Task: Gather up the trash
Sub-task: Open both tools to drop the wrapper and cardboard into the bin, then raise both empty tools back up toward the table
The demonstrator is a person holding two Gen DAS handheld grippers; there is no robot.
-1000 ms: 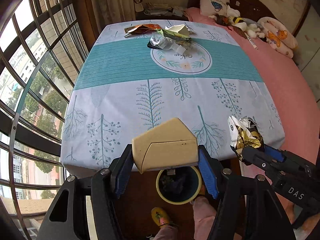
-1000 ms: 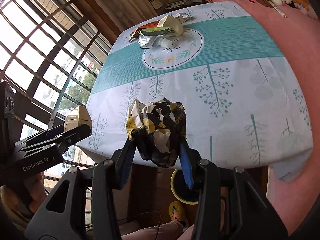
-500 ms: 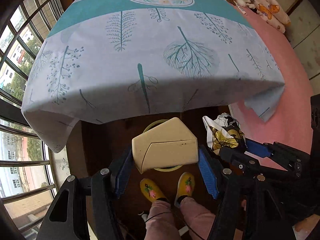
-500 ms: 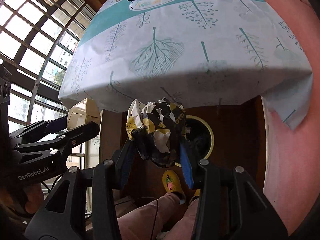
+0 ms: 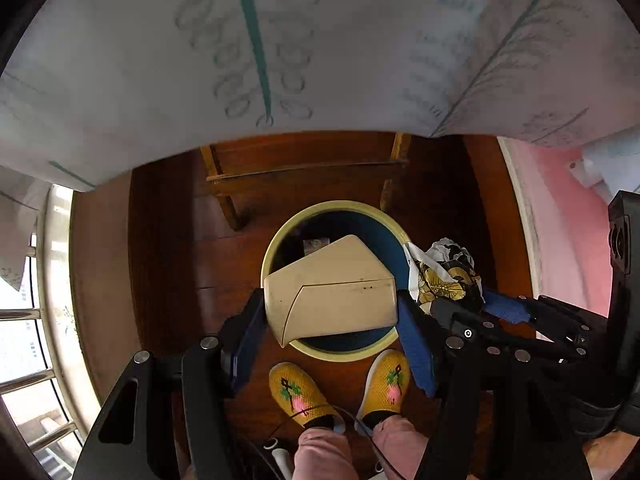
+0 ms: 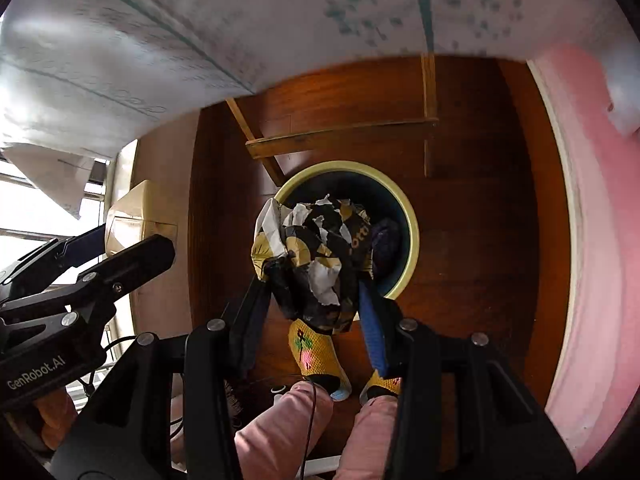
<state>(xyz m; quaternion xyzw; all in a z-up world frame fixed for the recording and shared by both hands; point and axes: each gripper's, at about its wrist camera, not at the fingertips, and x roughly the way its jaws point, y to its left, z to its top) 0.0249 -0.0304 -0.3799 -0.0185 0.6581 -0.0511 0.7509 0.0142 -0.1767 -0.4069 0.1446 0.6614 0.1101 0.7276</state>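
Note:
My left gripper [image 5: 331, 312] is shut on a cream carton [image 5: 332, 296] and holds it right above the round bin [image 5: 280, 236] with a yellow rim and dark inside. My right gripper [image 6: 314, 292] is shut on a crumpled black, gold and white wrapper [image 6: 316, 256], held over the near-left rim of the same bin [image 6: 414, 236]. The wrapper also shows in the left wrist view [image 5: 444, 276], just right of the carton. The carton shows at the left of the right wrist view [image 6: 132, 216]. Dark trash lies in the bin.
The bin stands on a dark wooden floor under the table, whose pale leaf-print cloth [image 5: 320, 40] hangs overhead. Wooden table rails [image 5: 304, 172] stand behind the bin. My yellow slippers [image 5: 300, 396] are just in front. A pink bedspread [image 6: 592, 240] is on the right, a window on the left.
Both grippers have dropped from above the table edge to below it and tilted down. The carton and the wrapper now hang over the bin. Both grips are unchanged.

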